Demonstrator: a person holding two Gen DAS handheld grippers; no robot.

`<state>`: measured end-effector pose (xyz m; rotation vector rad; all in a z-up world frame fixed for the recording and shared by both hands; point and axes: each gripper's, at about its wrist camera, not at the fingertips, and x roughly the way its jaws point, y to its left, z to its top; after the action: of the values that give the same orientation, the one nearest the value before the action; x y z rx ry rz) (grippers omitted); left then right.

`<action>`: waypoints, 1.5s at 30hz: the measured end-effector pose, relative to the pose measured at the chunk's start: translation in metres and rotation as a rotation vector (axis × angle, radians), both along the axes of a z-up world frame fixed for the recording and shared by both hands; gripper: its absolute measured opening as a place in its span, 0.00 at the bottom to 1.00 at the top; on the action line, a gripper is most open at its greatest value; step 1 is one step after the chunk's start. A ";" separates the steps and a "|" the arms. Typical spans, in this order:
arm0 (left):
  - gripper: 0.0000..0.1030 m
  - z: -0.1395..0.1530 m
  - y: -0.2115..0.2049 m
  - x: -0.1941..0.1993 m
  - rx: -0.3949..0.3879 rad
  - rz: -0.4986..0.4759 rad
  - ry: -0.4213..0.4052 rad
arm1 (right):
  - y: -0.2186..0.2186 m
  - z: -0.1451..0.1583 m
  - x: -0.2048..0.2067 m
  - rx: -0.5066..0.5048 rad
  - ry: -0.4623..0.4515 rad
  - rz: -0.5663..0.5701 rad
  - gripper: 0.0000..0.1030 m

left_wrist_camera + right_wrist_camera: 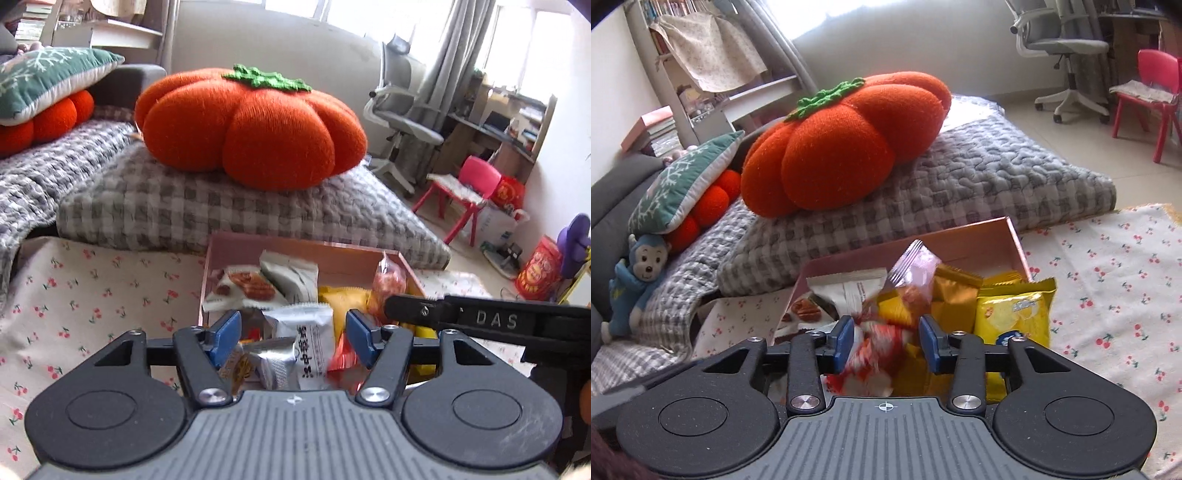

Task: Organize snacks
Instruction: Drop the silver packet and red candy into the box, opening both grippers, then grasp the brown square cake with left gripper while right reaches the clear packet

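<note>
Showing blue monkey toy (635,280), right view only

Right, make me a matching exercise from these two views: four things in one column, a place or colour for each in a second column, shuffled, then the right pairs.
Things:
1. pumpkin cushion
2. yellow chip bag
3. blue monkey toy
4. child's chair

Descriptions:
A. red, standing on the floor near the office chair
B. orange, resting on the grey checked quilt
C. leaning at the edge of the sofa, below the green pillow
D. in the pink box with the other snacks

Pairs: 1-B, 2-D, 3-C, 4-A
</note>
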<state>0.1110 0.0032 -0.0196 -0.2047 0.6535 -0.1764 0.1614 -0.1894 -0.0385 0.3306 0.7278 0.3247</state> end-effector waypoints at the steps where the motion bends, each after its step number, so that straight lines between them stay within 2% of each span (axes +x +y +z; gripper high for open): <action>1: 0.58 0.002 0.002 -0.001 -0.010 0.008 -0.001 | -0.002 0.002 -0.001 0.006 0.003 -0.003 0.43; 2: 0.59 0.005 0.005 -0.001 -0.020 0.013 -0.002 | -0.005 0.004 -0.002 0.010 0.005 -0.007 0.46; 6: 0.60 0.013 0.011 -0.005 -0.025 0.045 0.001 | -0.010 0.014 -0.010 -0.008 -0.003 -0.016 0.48; 8: 0.66 0.018 0.014 -0.009 -0.022 0.068 0.003 | -0.014 0.020 -0.015 0.004 0.002 -0.016 0.52; 11: 0.71 0.024 0.014 -0.018 0.028 0.140 0.028 | -0.020 0.029 -0.026 0.024 -0.004 -0.008 0.56; 16: 0.77 0.018 0.013 -0.034 0.118 0.185 0.099 | -0.023 0.034 -0.046 0.001 -0.016 0.007 0.66; 18: 0.79 0.014 0.014 -0.035 0.142 0.185 0.130 | -0.022 0.031 -0.051 -0.019 0.006 0.030 0.67; 23: 0.82 0.003 0.024 -0.030 0.171 0.217 0.196 | -0.017 0.021 -0.050 -0.087 0.070 0.064 0.78; 28: 0.88 -0.002 0.028 -0.030 0.173 0.203 0.219 | -0.019 0.010 -0.045 -0.094 0.139 0.056 0.78; 31: 0.90 -0.005 0.026 -0.032 0.197 0.200 0.232 | -0.019 0.005 -0.045 -0.107 0.152 0.056 0.84; 36: 0.92 -0.014 0.035 -0.031 0.154 0.184 0.283 | -0.018 -0.002 -0.044 -0.134 0.193 0.071 0.84; 39: 0.93 -0.019 0.036 -0.031 0.132 0.152 0.301 | -0.017 -0.008 -0.042 -0.140 0.223 0.075 0.84; 45: 0.93 -0.034 0.022 -0.028 0.150 0.034 0.323 | -0.013 -0.017 -0.040 -0.160 0.248 0.106 0.84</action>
<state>0.0832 0.0250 -0.0541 -0.1000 0.9798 -0.0607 0.1215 -0.2029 -0.0552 0.1825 1.0113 0.3267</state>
